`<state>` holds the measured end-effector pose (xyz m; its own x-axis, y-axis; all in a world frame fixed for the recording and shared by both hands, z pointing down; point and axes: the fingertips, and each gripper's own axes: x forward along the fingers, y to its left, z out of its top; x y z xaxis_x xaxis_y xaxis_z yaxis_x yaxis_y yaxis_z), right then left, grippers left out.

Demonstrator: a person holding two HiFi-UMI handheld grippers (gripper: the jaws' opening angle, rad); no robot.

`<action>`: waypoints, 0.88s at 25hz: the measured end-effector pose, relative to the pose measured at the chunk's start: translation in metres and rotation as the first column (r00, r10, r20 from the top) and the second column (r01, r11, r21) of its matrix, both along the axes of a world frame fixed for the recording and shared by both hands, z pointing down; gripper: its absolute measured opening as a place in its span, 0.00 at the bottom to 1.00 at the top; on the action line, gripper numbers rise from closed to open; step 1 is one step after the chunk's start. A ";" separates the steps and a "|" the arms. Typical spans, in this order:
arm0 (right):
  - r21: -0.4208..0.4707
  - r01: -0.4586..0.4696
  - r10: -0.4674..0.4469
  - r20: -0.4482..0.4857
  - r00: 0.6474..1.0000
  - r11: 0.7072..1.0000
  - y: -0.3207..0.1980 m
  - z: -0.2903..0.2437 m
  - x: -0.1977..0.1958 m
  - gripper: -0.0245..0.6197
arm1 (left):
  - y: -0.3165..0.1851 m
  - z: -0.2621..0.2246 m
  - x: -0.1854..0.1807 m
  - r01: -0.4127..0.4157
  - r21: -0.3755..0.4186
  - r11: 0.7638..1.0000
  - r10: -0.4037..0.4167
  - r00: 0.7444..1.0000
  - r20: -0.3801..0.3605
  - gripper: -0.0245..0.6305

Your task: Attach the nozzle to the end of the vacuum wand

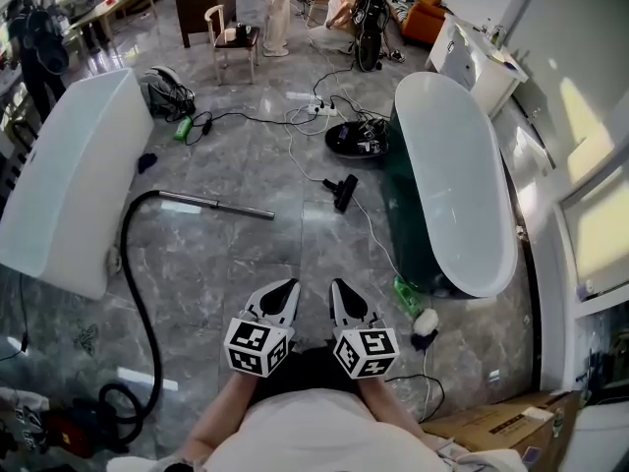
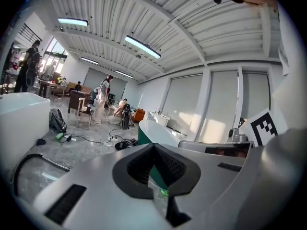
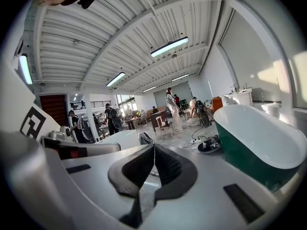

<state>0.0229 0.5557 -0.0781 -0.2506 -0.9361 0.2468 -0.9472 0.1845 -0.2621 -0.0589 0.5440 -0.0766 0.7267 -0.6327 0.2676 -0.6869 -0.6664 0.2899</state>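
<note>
A metal vacuum wand [image 1: 218,205] lies on the grey marble floor, joined at its left end to a black hose [image 1: 138,293] that curves down to the lower left. The black floor nozzle [image 1: 343,191] lies apart from it, to the right of the wand's free end. My left gripper [image 1: 283,298] and right gripper [image 1: 343,298] are held side by side low in the head view, well short of both parts. Both are shut with nothing between the jaws. In the left gripper view the wand [image 2: 52,162] shows at the far left.
A white bathtub [image 1: 69,180] stands on the left and a white and green one [image 1: 454,190] on the right. A round black robot vacuum [image 1: 356,139], a power strip [image 1: 317,108] and cables lie beyond the nozzle. People, a chair [image 1: 234,35] and tables are at the back.
</note>
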 end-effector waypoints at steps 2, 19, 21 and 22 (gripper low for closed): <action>-0.014 -0.023 0.024 0.010 1.000 1.000 0.001 0.007 -0.003 0.06 | 0.001 0.003 -0.009 -0.005 -0.004 1.000 0.005 1.000 -0.002 0.04; -0.057 -0.075 0.074 -0.011 0.997 0.996 -0.038 0.024 0.021 0.06 | -0.045 0.030 -0.030 0.071 -0.080 0.994 -0.071 0.997 0.004 0.04; -0.069 -0.087 0.086 -0.007 0.996 0.994 -0.050 0.027 0.035 0.06 | -0.058 0.033 -0.023 0.077 -0.096 0.992 -0.076 0.997 0.011 0.04; -0.074 -0.091 0.091 -0.003 0.996 0.993 -0.058 0.028 0.042 0.06 | -0.065 0.033 -0.019 0.078 -0.098 0.992 -0.077 0.997 0.015 0.04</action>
<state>0.0645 0.4980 -0.0503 -0.1651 -0.9342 0.3161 -0.9592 0.0775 -0.2717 -0.0775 0.4789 -0.0432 0.6732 -0.6571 0.3391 -0.7389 -0.5798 0.3433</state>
